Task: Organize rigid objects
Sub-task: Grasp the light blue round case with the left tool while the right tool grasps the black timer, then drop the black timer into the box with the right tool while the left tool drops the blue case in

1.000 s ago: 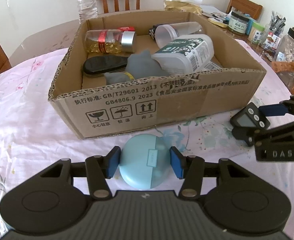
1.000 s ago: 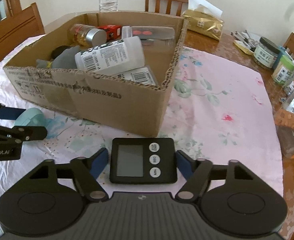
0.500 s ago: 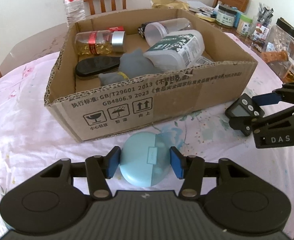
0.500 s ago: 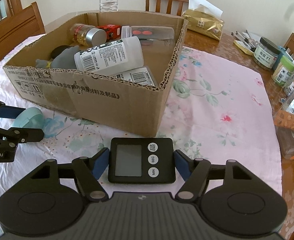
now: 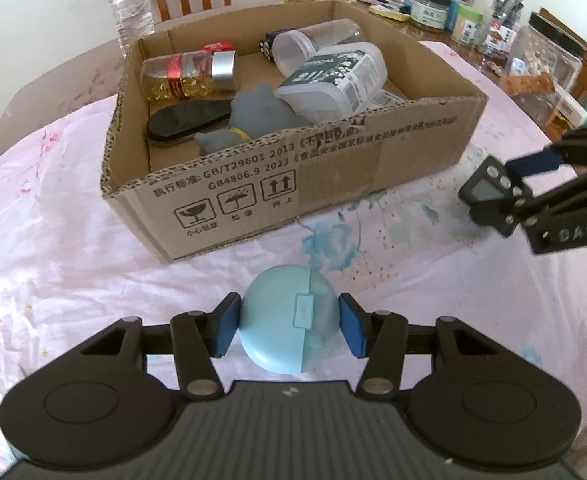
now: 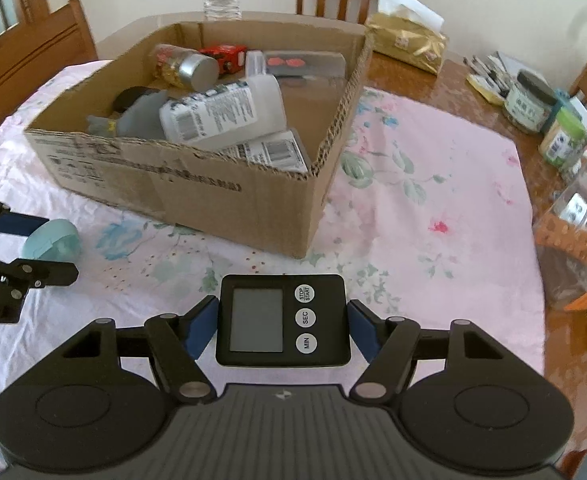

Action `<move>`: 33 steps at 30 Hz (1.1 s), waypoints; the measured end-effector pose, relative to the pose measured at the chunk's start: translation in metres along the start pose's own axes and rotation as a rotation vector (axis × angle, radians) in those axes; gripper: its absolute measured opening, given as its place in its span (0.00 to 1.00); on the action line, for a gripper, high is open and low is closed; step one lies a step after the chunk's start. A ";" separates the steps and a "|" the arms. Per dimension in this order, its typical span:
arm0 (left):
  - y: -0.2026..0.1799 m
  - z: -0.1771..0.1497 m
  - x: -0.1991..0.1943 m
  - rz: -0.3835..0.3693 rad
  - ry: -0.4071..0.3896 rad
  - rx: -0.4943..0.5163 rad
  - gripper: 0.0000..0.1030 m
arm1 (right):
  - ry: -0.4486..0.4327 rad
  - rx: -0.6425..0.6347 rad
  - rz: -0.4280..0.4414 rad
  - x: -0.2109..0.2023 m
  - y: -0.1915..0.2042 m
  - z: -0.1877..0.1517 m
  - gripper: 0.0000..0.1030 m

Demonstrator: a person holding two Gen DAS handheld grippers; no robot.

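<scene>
My left tongs (image 5: 289, 330) pinch the round blue case (image 5: 287, 320) just before the cardboard box (image 5: 293, 184) on the table (image 5: 53, 240); my right tongs (image 6: 283, 326) clamp the black timer (image 6: 283, 320) off the box's near right corner.

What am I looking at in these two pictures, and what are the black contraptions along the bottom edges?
There is no robot: a person holds a two-finger gripper in each hand, and each carries a fisheye camera looking along its fingers. The left wrist view shows the left gripper closed on a round light-blue plastic case. The right wrist view shows the right gripper closed on a black digital timer with three white buttons. Each gripper also shows at the edge of the other's picture. Ahead, on a pink floral tablecloth, stands an open brown cardboard box already holding bottles and other items.
</scene>
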State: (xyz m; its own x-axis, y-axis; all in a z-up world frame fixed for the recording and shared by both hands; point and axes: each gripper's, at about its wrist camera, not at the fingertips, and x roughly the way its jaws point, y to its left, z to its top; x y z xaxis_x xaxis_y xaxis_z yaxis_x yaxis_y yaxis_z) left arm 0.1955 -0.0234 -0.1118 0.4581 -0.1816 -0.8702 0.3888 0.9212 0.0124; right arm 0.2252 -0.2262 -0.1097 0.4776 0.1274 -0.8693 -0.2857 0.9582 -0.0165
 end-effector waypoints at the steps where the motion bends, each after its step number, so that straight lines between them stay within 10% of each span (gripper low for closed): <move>1: 0.001 0.000 -0.003 -0.003 0.000 0.006 0.51 | -0.001 -0.016 0.004 -0.006 0.000 0.001 0.72; 10: 0.008 0.007 -0.037 -0.029 -0.015 0.040 0.51 | -0.128 -0.062 0.072 -0.068 -0.004 0.039 0.72; 20: 0.007 0.021 -0.059 -0.038 -0.068 0.057 0.51 | -0.200 -0.058 0.079 -0.040 0.002 0.086 0.72; 24: 0.009 0.025 -0.066 -0.037 -0.084 0.055 0.51 | -0.218 -0.064 0.073 -0.038 0.005 0.084 1.00; 33: 0.018 0.046 -0.075 -0.020 -0.126 0.054 0.51 | -0.219 -0.018 0.077 -0.061 0.008 0.073 1.00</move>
State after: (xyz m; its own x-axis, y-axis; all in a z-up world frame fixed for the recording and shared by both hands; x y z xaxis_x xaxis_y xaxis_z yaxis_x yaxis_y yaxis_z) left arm 0.2047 -0.0094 -0.0236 0.5452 -0.2442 -0.8019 0.4392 0.8980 0.0252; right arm 0.2545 -0.2079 -0.0210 0.6221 0.2547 -0.7403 -0.3421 0.9390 0.0356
